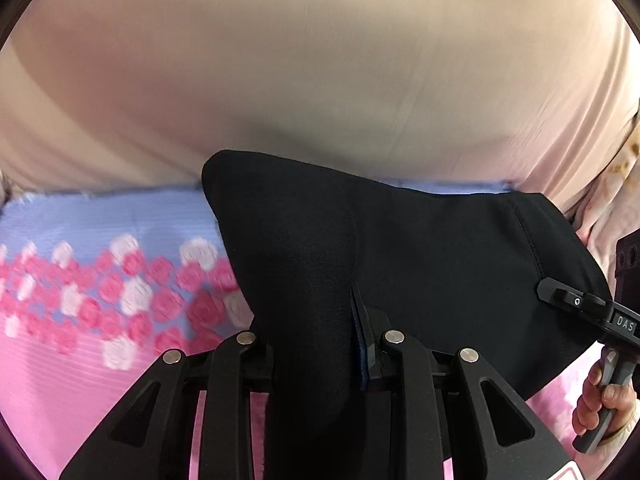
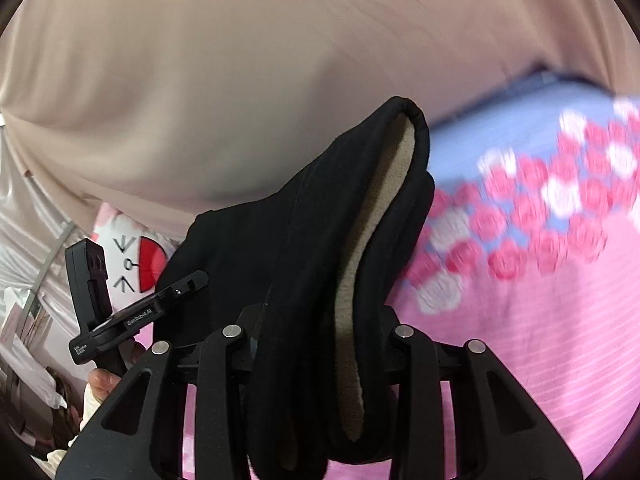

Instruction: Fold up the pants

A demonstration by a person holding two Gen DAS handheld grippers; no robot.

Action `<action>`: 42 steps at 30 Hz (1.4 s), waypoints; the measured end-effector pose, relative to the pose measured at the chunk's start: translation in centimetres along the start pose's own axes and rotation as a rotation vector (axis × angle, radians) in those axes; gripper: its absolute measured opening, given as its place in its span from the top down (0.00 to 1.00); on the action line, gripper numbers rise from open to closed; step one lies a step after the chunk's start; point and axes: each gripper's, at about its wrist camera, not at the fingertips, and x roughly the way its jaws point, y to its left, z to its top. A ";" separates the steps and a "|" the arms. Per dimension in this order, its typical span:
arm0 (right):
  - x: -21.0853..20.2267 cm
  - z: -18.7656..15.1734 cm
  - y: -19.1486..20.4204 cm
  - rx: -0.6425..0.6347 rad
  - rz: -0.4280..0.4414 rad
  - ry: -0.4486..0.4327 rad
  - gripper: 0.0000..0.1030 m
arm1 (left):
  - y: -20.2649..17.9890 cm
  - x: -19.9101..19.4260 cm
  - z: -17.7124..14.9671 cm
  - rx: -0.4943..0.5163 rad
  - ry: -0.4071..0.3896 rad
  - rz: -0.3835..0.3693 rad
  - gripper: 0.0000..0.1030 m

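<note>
Gripping black pants (image 1: 420, 248) in both grippers, I find the left gripper (image 1: 320, 344) clamped on a thick bunch of the fabric, the cloth packed between its jaws with a strip of blue pad showing beside it. The right gripper (image 2: 320, 332) is likewise clenched on a bundled fold, where a tan fleecy lining (image 2: 360, 280) shows inside the black outer cloth. The pants hang raised between the two grippers, above a pink bedspread (image 1: 60, 392) with a band of pink and white flowers and a pale blue strip at its far edge. In the left view the fabric spreads rightward to the right gripper, with a hemmed edge near it. A beige curtain (image 1: 320, 60) fills the background beyond the bed. The hand (image 1: 600, 404) holding the right tool shows at the lower right of the left view; the other hand (image 2: 100, 380) shows at the lower left of the right view. A white plush with a red patch (image 2: 132, 260) lies behind the left tool, possibly a cushion; the blur prevents certainty. The bedspread pattern is smeared in both views.
</note>
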 end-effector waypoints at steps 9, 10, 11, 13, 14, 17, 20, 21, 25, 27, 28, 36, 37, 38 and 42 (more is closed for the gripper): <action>1.7 -1.2 -3.7 0.090 -0.026 0.047 0.40 | 1.6 3.0 -1.6 -0.027 0.045 0.047 0.37; 1.4 -1.1 -4.0 0.102 -0.017 0.045 0.39 | 2.7 3.1 -1.9 -0.077 0.048 0.039 0.32; 0.7 -1.1 -4.3 0.117 -0.014 0.041 0.38 | 3.9 2.9 -1.9 -0.122 0.049 0.025 0.30; -2.4 -1.0 -4.9 0.145 -0.066 -0.012 0.38 | 6.7 1.0 -2.1 -0.243 0.039 -0.009 0.31; -5.1 -1.0 -5.1 0.153 -0.113 -0.069 0.38 | 8.6 -1.0 -2.2 -0.310 0.021 0.009 0.32; -12.6 -0.7 -2.5 0.072 -0.218 -0.255 0.42 | 10.8 -7.8 -1.3 -0.376 -0.107 0.143 0.36; -14.0 0.6 4.0 -0.102 -0.256 -0.308 0.52 | 7.8 -11.9 1.8 -0.293 -0.210 0.223 0.33; -12.9 1.1 6.6 -0.166 -0.249 -0.305 0.59 | 6.2 -12.2 2.7 -0.259 -0.231 0.233 0.27; -4.6 1.8 12.4 -0.267 -0.175 -0.202 0.66 | -1.0 -8.2 5.1 -0.112 -0.210 0.301 0.17; 1.0 1.7 13.1 -0.275 -0.178 -0.125 0.67 | -3.6 -3.6 5.2 -0.044 -0.124 0.348 0.17; 3.0 1.4 13.3 -0.275 -0.187 -0.097 0.77 | -3.8 -2.0 5.0 -0.038 -0.093 0.358 0.27; 7.6 1.7 4.8 -0.137 -0.331 -0.002 1.00 | 2.3 6.0 1.7 -0.209 0.061 0.301 0.11; 6.6 2.1 3.5 -0.106 -0.339 -0.023 1.00 | 2.6 5.9 1.7 -0.217 0.063 0.282 0.11; 5.9 2.3 2.5 -0.081 -0.342 -0.036 1.00 | 2.7 5.8 1.7 -0.205 0.061 0.279 0.10; 4.6 2.2 0.2 -0.054 -0.289 -0.033 1.00 | 1.3 5.4 1.7 -0.121 0.031 0.344 0.09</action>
